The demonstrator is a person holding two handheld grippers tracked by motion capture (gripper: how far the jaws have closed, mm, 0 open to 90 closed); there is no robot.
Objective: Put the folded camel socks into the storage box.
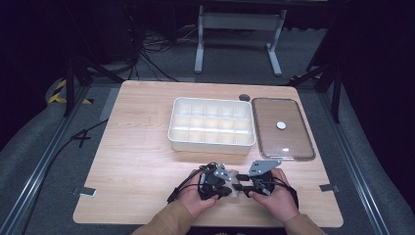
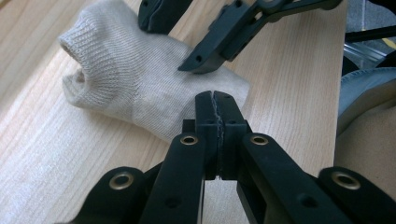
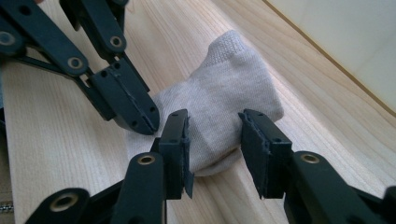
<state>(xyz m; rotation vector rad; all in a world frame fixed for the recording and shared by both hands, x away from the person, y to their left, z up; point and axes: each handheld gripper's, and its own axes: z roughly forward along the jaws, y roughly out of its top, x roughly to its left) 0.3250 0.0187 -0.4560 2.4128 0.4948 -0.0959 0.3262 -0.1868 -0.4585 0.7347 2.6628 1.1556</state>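
A beige sock [image 2: 126,79] lies near the front edge of the wooden table [image 1: 142,161], between my two hands. My left gripper [image 2: 217,100] has its jaws pressed together at the sock's near end, pinching its edge. In the right gripper view the same jaws [image 3: 144,121] meet at the sock's [image 3: 224,84] corner. My right gripper [image 3: 215,119] straddles the sock's middle, both pads against the bunched fabric. In the high view the sock [image 1: 236,177] is mostly hidden between the left gripper [image 1: 228,192] and the right gripper [image 1: 241,183].
A white compartment tray [image 1: 211,143] stands at the table's middle, behind the hands. A clear lid [image 1: 293,142] with a white knob lies to its right. The table's front edge runs just below the hands. Table legs and cables lie on the floor beyond.
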